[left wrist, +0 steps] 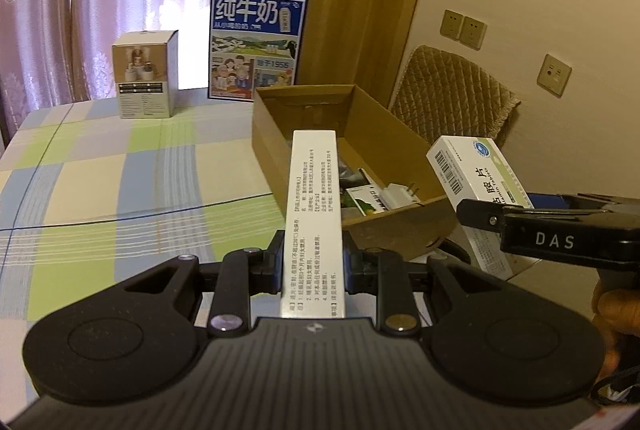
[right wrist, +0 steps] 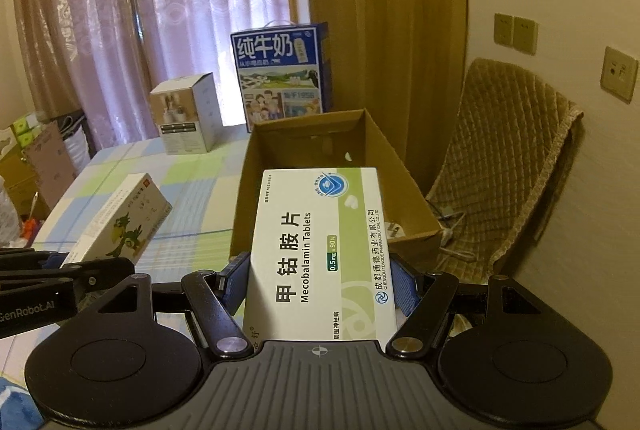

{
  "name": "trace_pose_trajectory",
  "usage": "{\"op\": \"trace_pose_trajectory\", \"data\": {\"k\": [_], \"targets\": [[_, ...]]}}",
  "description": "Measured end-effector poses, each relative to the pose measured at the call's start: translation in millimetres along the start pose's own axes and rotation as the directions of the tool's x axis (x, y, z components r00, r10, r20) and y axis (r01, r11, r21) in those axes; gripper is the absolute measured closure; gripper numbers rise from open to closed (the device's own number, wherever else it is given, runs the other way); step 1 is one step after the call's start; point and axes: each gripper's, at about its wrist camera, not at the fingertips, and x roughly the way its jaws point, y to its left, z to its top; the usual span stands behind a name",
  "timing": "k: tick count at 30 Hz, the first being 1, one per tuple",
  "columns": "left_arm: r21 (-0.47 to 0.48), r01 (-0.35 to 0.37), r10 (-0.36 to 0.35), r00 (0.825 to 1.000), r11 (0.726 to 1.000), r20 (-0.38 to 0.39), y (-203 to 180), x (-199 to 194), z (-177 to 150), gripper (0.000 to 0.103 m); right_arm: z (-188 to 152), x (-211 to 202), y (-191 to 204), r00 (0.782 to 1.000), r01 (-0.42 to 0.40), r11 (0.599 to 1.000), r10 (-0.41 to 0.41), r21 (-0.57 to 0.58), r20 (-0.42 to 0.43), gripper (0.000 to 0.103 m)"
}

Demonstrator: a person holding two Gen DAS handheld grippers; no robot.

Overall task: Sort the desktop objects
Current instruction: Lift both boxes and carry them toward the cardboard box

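The open cardboard box [left wrist: 304, 118] shows only part of its inside: in the left wrist view a green-and-white packet and a white plug-like item lie at its near end, half hidden behind the held carton, and the rest of the floor cannot be made out. In the right wrist view almost all of the box's contents are blocked by the tablet box.

The left hand-held gripper [left wrist: 314, 262] is closed tight on a narrow white carton [left wrist: 315, 214], gripped across its thin sides so its printed edge faces the camera; the carton's far end sits in front of the cardboard box's near wall. From the right wrist view the same carton shows a cartoon green bird on its broad face. The right hand-held gripper [right wrist: 320, 286] stands partly open, its blue pads pressing both sides of a wider white-and-green box of Mecobalamin tablets [right wrist: 320, 250], held flat with the label up, in line with the cardboard box [right wrist: 320, 146].

The surface [left wrist: 120, 182] wears a checked cloth in pale blue, green and cream. At its far end stand a small square white carton [left wrist: 146, 78] and a blue milk carton [left wrist: 258, 46] with a handle. A quilted beige chair [right wrist: 504, 166] stands by the wall, and lilac patterned curtains hang behind.
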Motion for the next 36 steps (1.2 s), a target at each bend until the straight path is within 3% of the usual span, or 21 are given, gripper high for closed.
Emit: {"op": "trace_pose_trajectory", "data": {"k": [36], "targets": [[-0.004, 0.087, -0.087, 0.996, 0.996, -0.024, -30, 60, 27, 0.082, 17, 44, -45, 0.999, 0.04, 0.999, -0.04, -0.007, -0.022, 0.035]]}}
